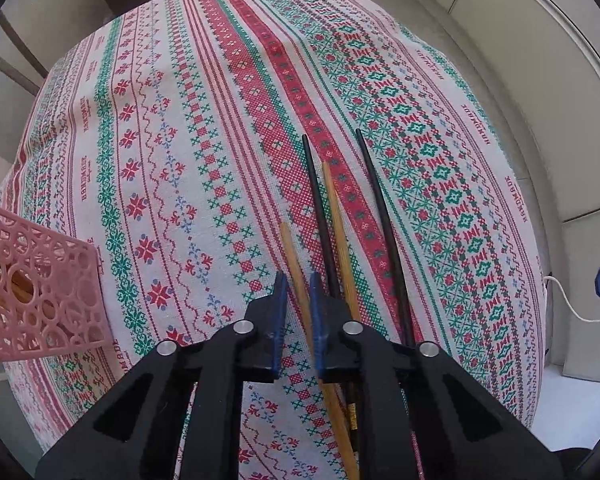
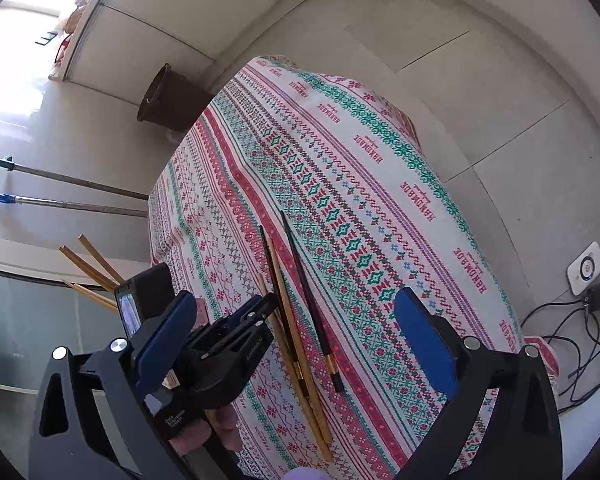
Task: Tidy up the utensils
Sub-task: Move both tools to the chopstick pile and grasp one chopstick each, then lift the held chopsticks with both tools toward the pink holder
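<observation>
Nearest the lens, the left gripper (image 1: pixel 299 312) points steeply down at the patterned tablecloth (image 1: pixel 204 128), its blue pads drawn almost together on a bamboo chopstick (image 1: pixel 290 246) that runs up between them; the narrow gap looks filled by the stick, so I judge this a grip just made rather than an empty close. Landmark: the pink lattice holder (image 1: pixel 40 288), standing at the cloth's edge well to the left of the gripper, with several bamboo sticks already upright in it, which suggests it is where the loose ones are bound. The remaining utensils lie flat on the cloth, farther from the holder than the gripped stick: a second bamboo chopstick (image 1: pixel 336 220) touching a black chopstick (image 1: pixel 318 200), then another black chopstick (image 1: pixel 382 216) lying apart beyond them; they lie roughly parallel, easy to take singly. The right gripper (image 2: pixel 300 332) hangs above the cloth on the far side from the holder, jaws wide apart, holding nothing, seemingly waiting its turn.
</observation>
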`<action>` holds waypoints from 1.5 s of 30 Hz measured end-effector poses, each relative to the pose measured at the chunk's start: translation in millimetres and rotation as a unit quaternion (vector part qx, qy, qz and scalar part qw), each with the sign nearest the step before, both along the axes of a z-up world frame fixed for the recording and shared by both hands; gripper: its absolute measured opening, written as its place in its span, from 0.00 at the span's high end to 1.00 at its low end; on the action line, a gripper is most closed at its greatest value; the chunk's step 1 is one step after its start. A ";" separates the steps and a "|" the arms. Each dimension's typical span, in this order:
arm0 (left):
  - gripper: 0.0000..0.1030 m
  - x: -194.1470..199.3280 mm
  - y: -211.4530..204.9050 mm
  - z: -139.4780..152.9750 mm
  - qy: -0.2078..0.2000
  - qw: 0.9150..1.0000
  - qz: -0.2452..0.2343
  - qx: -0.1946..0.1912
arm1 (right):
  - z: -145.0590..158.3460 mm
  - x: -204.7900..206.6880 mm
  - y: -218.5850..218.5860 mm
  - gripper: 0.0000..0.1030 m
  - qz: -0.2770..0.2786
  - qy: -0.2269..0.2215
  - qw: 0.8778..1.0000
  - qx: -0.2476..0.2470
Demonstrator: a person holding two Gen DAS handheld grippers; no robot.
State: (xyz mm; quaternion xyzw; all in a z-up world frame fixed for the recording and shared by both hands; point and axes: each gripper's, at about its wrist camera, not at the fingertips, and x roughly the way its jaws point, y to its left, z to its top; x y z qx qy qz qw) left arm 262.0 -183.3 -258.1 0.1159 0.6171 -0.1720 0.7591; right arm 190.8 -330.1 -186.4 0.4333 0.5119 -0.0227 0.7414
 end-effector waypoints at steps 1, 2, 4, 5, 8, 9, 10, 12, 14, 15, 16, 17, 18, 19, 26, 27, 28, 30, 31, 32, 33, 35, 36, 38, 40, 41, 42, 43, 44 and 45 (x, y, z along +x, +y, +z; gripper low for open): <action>0.94 -2.8 5.0 0.5 0.001 1.000 -0.001 -0.021 | -1.8 4.1 4.0 0.07 0.007 -0.005 1.000 0.005; 0.95 -6.0 12.7 0.8 0.004 0.999 0.001 -0.039 | -4.3 8.5 7.7 0.07 0.013 -0.008 1.000 0.008; 0.96 -13.7 26.8 1.8 0.001 0.998 0.000 -0.057 | -11.1 18.8 18.6 0.07 0.028 -0.009 1.000 0.013; 0.96 -19.9 32.0 4.0 -0.006 0.998 -0.005 -0.056 | -14.6 24.3 25.2 0.10 0.037 -0.010 0.999 0.014; 0.96 -40.3 49.6 17.0 -0.025 0.998 -0.021 -0.050 | -27.5 43.4 48.3 0.39 0.075 -0.004 0.997 0.019; 0.96 -49.4 58.5 23.0 -0.030 0.998 -0.025 -0.052 | -33.5 51.0 55.4 0.48 0.085 -0.003 0.996 0.026; 0.96 -57.1 66.8 31.4 -0.038 0.997 -0.029 -0.055 | -38.5 56.6 61.3 0.52 0.090 -0.002 0.995 0.029; 0.95 -65.7 83.9 47.9 -0.051 0.996 -0.027 -0.064 | -50.1 69.2 68.8 0.65 0.089 0.003 0.996 0.026; 0.95 -71.3 97.9 63.8 -0.066 0.994 -0.022 -0.080 | -58.1 75.9 73.3 0.71 0.089 0.010 0.996 0.002; 0.95 -71.8 103.2 70.6 -0.072 0.993 -0.019 -0.087 | -61.5 79.0 74.2 0.74 0.088 0.018 0.996 -0.019; 0.95 -72.7 103.8 75.7 -0.076 0.992 -0.018 -0.094 | -65.5 81.7 75.5 0.76 0.087 0.024 0.995 -0.036; 0.95 -72.7 105.6 78.6 -0.078 0.992 -0.020 -0.098 | -68.5 83.6 76.0 0.82 0.087 0.028 0.995 -0.046; 0.95 -72.7 109.1 79.5 -0.079 0.992 -0.021 -0.099 | -71.0 85.0 76.4 0.86 0.087 0.030 0.994 -0.054; 0.95 -72.6 110.2 80.5 -0.080 0.992 -0.022 -0.099 | -72.0 87.0 77.6 0.87 0.089 0.029 0.994 -0.059; 0.95 -72.2 120.0 83.2 -0.075 0.992 -0.024 -0.097 | -80.9 98.2 91.3 0.87 0.096 0.046 0.990 -0.090; 0.95 -69.6 120.6 82.5 -0.076 0.992 -0.022 -0.096 | -83.4 99.0 93.4 0.87 0.097 0.050 0.990 -0.091; 0.95 -70.2 122.9 83.5 -0.076 0.992 -0.020 -0.096 | -86.1 100.9 96.0 0.87 0.098 0.052 0.989 -0.094; 0.95 -70.5 127.6 84.2 -0.077 0.992 -0.017 -0.096 | -86.8 103.0 99.0 0.89 0.099 0.054 0.988 -0.106; 0.95 -72.8 128.0 87.5 -0.078 0.992 -0.016 -0.096 | -86.5 103.9 100.5 0.90 0.102 0.057 0.986 -0.115; 0.95 -73.4 128.5 87.8 -0.078 0.992 -0.015 -0.096 | -86.1 104.9 101.8 0.91 0.106 0.057 0.985 -0.122; 0.95 -73.9 129.3 88.4 -0.079 0.992 -0.014 -0.096 | -86.0 105.0 102.7 0.91 0.109 0.057 0.984 -0.128; 0.95 -75.0 130.5 89.4 -0.080 0.992 -0.014 -0.099 | -87.5 105.5 105.7 0.92 0.112 0.053 0.984 -0.131; 0.95 -75.5 131.0 89.9 -0.081 0.992 -0.014 -0.101 | -88.0 105.0 105.1 0.92 0.112 0.052 0.984 -0.128; 0.95 -74.7 133.0 92.3 -0.083 0.991 -0.013 -0.105 | -88.7 99.7 100.4 0.94 0.104 0.046 0.987 -0.110; 0.95 -73.8 134.5 95.7 -0.086 0.990 -0.011 -0.108 | -85.5 94.3 97.0 0.94 0.096 0.036 0.988 -0.115; 0.95 -73.9 135.5 97.4 -0.088 0.990 -0.010 -0.110 | -81.5 91.2 95.6 0.95 0.095 0.032 0.988 -0.120; 0.95 -74.1 136.7 99.3 -0.090 0.990 -0.009 -0.113 | -77.1 88.7 94.6 0.95 0.096 0.027 0.988 -0.120; 0.95 -74.7 137.4 101.1 -0.092 0.989 -0.007 -0.115 | -70.4 86.4 93.6 0.95 0.097 0.019 0.988 -0.120; 0.95 -75.2 138.1 102.5 -0.093 0.989 -0.007 -0.116 | -63.0 83.6 93.2 0.95 0.097 0.011 0.987 -0.124; 0.95 -76.1 139.1 105.0 -0.096 0.988 -0.007 -0.118 | -55.5 81.2 92.8 0.95 0.098 0.003 0.987 -0.130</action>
